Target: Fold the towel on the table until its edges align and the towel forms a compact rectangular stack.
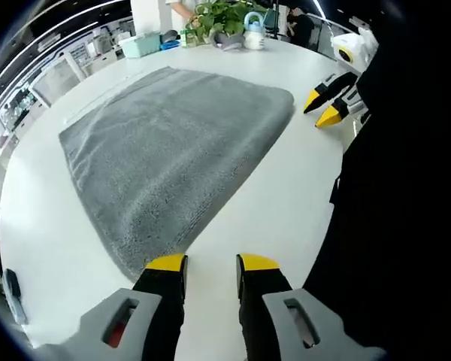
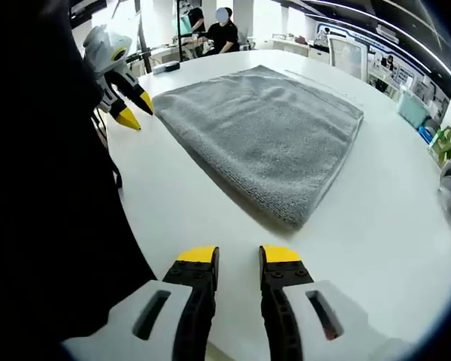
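Grey towel (image 1: 173,154) spread on the white desk (image 1: 286,203), apparently already doubled once, with a thick rolled edge along the near side.

Left gripper view: left gripper (image 1: 212,265) low at 6 o'clock, fingers (image 1: 167,263) released with a bare strip of desk between the yellow tips, nothing held. Nearest towel corner at about 11 o'clock from the tips, just beside the left-hand finger and possibly touching it; contact not resolvable. Long axis of the towel running from that corner up toward 12 to 1 o'clock, far corner near the plants at the top. Right gripper (image 1: 328,103) entering at 2 o'clock, just off the towel's right-hand corner, tips close together, state not readable from here.

Right gripper view: right gripper (image 2: 239,256) at 6 o'clock, fingers (image 2: 279,256) parted, empty, over bare desk. Near corner of the towel (image 2: 263,139) at roughly 12 to 1 o'clock, near but clearly apart from the tips. Left gripper (image 2: 135,109) visible at 10 o'clock, beside the towel's left-hand corner.

Judgement: each gripper stationed by one corner of the same near edge, the left the closer of the two. Next fold likely dependent on both pairs of fingers closing on those two corners and carrying the edge away across the towel's long axis to the far edge; right gripper needing a short forward reach first.
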A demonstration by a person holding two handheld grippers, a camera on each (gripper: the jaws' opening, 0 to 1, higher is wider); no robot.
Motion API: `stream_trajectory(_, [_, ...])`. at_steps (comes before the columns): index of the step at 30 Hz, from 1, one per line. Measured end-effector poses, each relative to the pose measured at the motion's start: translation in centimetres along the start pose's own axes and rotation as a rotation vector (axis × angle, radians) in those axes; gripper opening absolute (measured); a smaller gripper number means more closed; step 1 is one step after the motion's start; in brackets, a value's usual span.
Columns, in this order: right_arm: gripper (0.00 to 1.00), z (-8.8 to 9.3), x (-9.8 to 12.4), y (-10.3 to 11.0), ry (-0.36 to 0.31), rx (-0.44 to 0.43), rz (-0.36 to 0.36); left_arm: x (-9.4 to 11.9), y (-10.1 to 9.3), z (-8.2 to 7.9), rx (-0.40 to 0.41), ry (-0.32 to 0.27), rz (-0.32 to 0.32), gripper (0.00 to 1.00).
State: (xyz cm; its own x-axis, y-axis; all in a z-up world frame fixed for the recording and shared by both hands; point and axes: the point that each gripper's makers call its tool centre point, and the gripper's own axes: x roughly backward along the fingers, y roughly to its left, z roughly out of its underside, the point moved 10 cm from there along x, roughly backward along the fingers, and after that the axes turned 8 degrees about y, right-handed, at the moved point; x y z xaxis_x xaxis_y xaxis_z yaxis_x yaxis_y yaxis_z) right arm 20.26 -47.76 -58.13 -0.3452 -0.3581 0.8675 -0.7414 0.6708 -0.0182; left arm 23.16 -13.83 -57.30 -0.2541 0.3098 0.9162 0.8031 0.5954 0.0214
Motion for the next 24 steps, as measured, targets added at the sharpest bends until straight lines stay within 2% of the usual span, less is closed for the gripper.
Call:
stream_trajectory(7, [0.23, 0.5, 0.2, -1.8, -0.004, -0.075, 0.048, -0.2, 0.8, -0.4, -0.001, -0.011, -0.016, 0.23])
stream_trajectory(8, [0.22, 0.5, 0.1, -2.0, -0.009, -0.081, 0.065, -0.2, 0.9, -0.4, -0.013, -0.014, -0.025, 0.20])
stream_trajectory(10, [0.18, 0.5, -0.1, -2.1, -0.018, -0.092, 0.045, -0.4, 0.9, -0.5, -0.035, -0.023, -0.023, 0.11])
stream_trajectory(11, [0.16, 0.4, -0.2, -2.1, -0.023, -0.102, 0.031, -0.5, 0.9, -0.6, -0.027, -0.033, -0.011, 0.05])
stream_trajectory(13, [0.11, 0.3, -0.1, -2.2, -0.018, -0.090, 0.049, -0.4, 1.1, -0.5, -0.018, -0.029, -0.030, 0.01])
stream_trajectory(16, [0.01, 0.2, -0.2, -2.0, -0.010, -0.074, 0.044, -0.3, 1.3, -0.5, 0.017, -0.038, -0.022, 0.01])
stream_trajectory(19, [0.00, 0.2, -0.2, -1.8, -0.008, -0.013, 0.063, -0.2, 1.4, -0.1, 0.005, -0.033, -0.080, 0.01])
stream_trajectory(20, [0.02, 0.2, -0.2, -1.6, -0.008, -0.006, 0.071, 0.0, 1.6, 0.2, -0.008, -0.018, -0.108, 0.03])
stream_trajectory(24, [0.16, -0.3, 0.1, -1.1, -0.042, 0.052, 0.108, 0.7, 2.0, 0.9, 0.016, -0.034, -0.181, 0.14])
